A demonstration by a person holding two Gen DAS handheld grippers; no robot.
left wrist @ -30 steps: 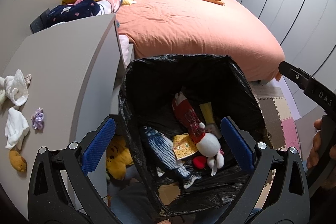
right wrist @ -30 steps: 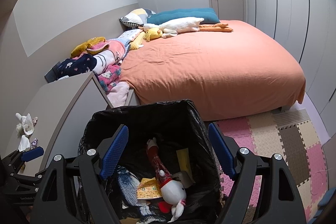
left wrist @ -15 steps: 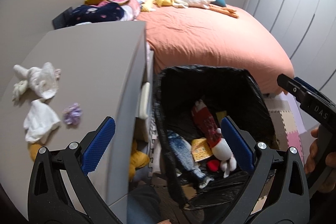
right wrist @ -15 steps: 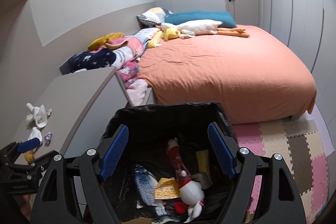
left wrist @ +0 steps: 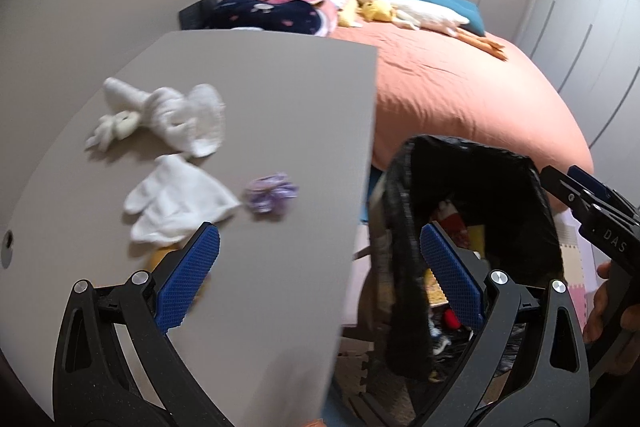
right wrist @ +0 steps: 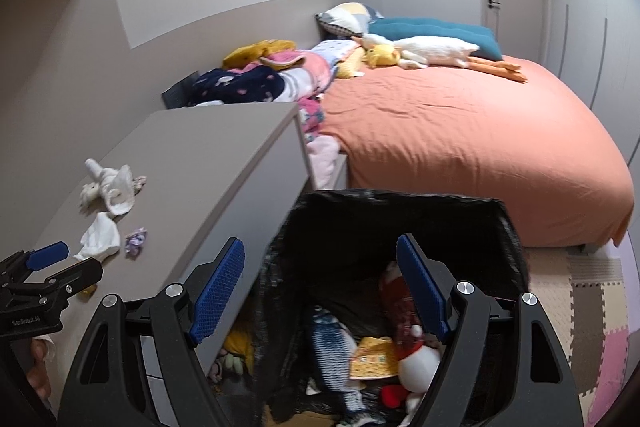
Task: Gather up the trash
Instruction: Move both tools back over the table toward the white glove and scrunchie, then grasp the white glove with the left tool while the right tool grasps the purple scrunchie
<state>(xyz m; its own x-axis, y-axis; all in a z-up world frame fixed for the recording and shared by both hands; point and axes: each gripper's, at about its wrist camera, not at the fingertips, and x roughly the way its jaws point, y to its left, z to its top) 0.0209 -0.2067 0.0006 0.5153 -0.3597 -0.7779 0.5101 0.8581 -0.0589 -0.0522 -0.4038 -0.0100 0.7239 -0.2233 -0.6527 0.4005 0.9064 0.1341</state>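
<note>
White glove lies flat on the desk, fingers pointing left.

Grey cabinet top, white cloths, purple scrunchie

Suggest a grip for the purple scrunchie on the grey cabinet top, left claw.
Come from above. The purple scrunchie lies flat and low on the grey cabinet top, so straddle its ruffled ring and pinch across it. Keep clear of the white glove right beside it. The left claw is open and empty.
</note>
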